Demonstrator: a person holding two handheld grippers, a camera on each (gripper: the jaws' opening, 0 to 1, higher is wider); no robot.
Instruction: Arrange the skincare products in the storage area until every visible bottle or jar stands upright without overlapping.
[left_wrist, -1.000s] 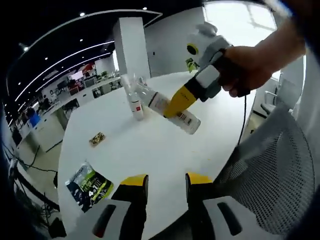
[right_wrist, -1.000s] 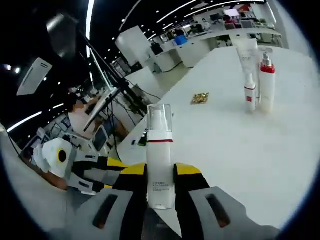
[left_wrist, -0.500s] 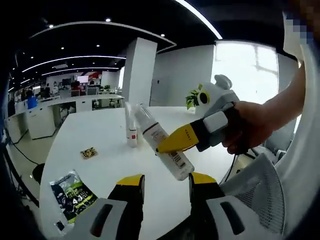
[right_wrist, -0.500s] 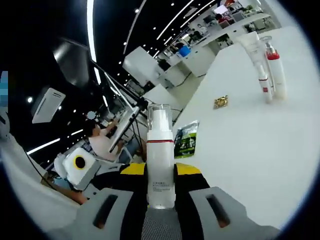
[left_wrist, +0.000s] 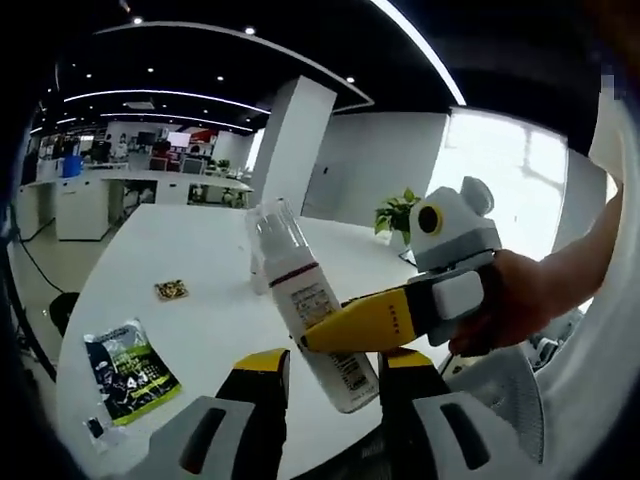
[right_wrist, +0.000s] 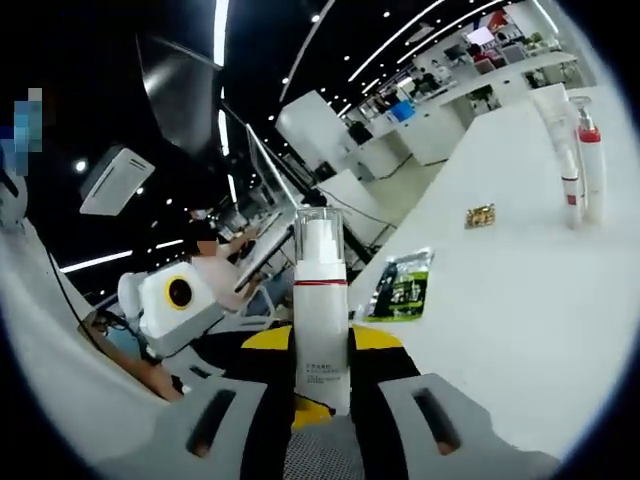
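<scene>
Pump bottle held aloft over the white table.
Left gripper view: the right gripper (left_wrist: 325, 335) clamps one pump bottle (left_wrist: 305, 300), tilted, just ahead of the left gripper (left_wrist: 325, 375), whose jaws stand apart, empty; one green packet (left_wrist: 128, 368) and one small wrapper (left_wrist: 171, 290) lie on the white table (left_wrist: 210, 255).
Right gripper view: one bottle (right_wrist: 321, 315) between the jaws; two distant bottles (right_wrist: 580, 165), perhaps upright.

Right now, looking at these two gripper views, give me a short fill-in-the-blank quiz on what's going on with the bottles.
1. The right gripper is shut on a white pump bottle with a clear ____.
2. The left gripper holds ____.
3. The dark green packet lies flat on the white ____.
4. The two products at the table's far end stand ____.

Missing words: cap; nothing; table; upright
</scene>
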